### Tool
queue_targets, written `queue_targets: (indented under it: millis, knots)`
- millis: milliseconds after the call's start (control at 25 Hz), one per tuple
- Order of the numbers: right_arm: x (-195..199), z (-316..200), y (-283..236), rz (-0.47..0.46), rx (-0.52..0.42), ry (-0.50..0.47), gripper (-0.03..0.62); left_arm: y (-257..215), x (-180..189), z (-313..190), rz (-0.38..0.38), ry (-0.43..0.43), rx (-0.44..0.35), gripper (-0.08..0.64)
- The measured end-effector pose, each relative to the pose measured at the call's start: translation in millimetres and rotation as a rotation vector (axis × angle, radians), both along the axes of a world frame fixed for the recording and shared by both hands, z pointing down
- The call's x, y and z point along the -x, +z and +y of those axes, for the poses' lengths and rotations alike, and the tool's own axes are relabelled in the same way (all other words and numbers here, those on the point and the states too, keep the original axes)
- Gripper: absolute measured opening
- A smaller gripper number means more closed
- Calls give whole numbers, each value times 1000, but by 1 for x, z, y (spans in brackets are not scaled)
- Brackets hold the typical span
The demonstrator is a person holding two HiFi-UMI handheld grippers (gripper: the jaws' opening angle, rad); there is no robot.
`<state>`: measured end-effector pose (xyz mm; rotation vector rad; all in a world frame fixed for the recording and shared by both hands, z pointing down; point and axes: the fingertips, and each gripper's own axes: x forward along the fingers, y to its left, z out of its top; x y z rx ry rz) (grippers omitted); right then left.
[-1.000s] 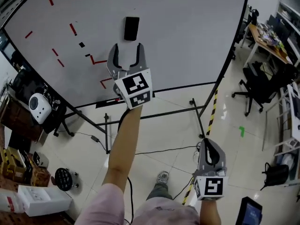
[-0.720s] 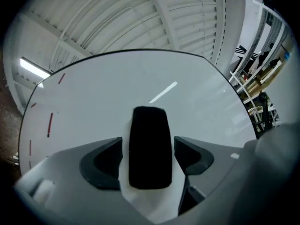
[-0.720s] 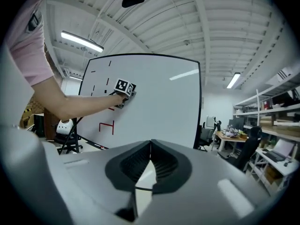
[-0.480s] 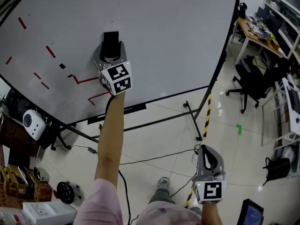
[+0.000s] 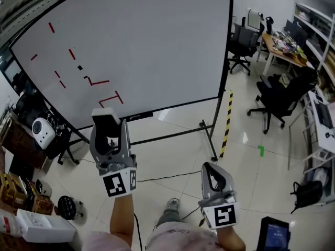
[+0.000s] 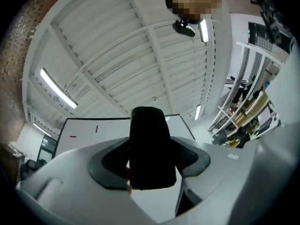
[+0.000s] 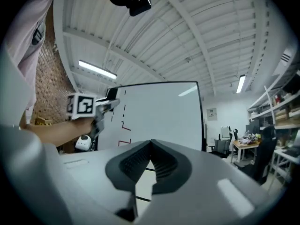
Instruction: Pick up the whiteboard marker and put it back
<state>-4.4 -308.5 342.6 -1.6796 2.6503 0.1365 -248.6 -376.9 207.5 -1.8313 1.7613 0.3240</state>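
My left gripper is shut on a black block with a pale face, shaped like a board eraser. It is held off the whiteboard, low at the left of the head view. In the left gripper view the block stands upright between the jaws and points up toward the ceiling. My right gripper is shut and holds nothing, lower right, near my body; its jaws meet. The whiteboard carries short red and black marks. A narrow tray runs along its lower edge. No marker shows clearly.
The whiteboard stands on a black frame with feet on a tiled floor. Yellow-black tape runs beside it. Office chairs and a desk are at the right. A white device and boxes sit at the left.
My left gripper reached the whiteboard, closed round the black block stuck there, and pulled back toward me with it. The board's spot is now bare. The right gripper shifted slightly.
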Motion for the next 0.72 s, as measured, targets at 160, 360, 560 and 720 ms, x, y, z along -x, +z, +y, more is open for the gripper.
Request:
queue_targets:
  millis: [160,360,560,720]
  knots:
    - [-57,104,9,-18,-65,-100,3,65,-94,186,102,75,71,278]
    - [-106,191,9,-60,-13,-167,3,46,-168,334,103,22,47,278]
    - [-114,255,-44,-69,-62,-236,3,26,-190,427,214,19,84,278]
    - [-121,291,-23,-61,-3,-203,3,39,-207,468,283,122,96,278]
